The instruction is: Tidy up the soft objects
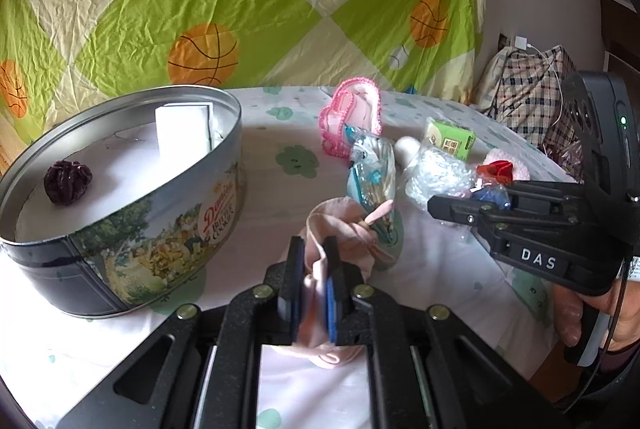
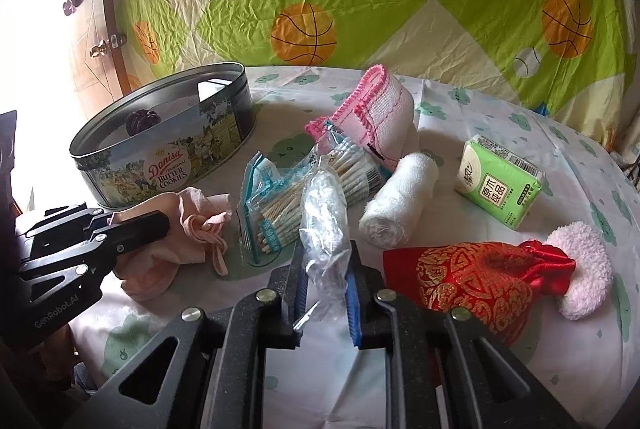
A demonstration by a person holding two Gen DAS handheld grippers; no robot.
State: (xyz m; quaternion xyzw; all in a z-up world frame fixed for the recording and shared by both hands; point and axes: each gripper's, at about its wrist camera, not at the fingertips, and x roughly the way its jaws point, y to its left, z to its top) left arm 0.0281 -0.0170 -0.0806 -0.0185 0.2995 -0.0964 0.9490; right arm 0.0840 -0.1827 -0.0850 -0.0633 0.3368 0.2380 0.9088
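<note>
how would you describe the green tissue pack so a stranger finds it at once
Start at the round cookie tin on the table's left and look across the clutter to the far right. The green tissue pack lies there alone, beyond the red pouch. It is the only flat, boxy, bright green item, with a barcode on top.

Cloth, tin, film and paper on a printed tablecloth

The cookie tin point(image 2: 168, 153) is smooth metal, its rim brushed and dull, its wall glossy print; the pale pink cloth point(image 1: 340, 229) looks soft and matt; the clear plastic bag point(image 2: 324, 229) is crinkled, shiny film; the white roll point(image 2: 396, 197) is rough gauze-like weave; the red pouch point(image 2: 480, 281) is lustrous satin with gold pattern; the tissue pack point(image 2: 500, 181) has slick green wrap; the tablecloth point(image 2: 520, 133) is smooth and matt.
</note>
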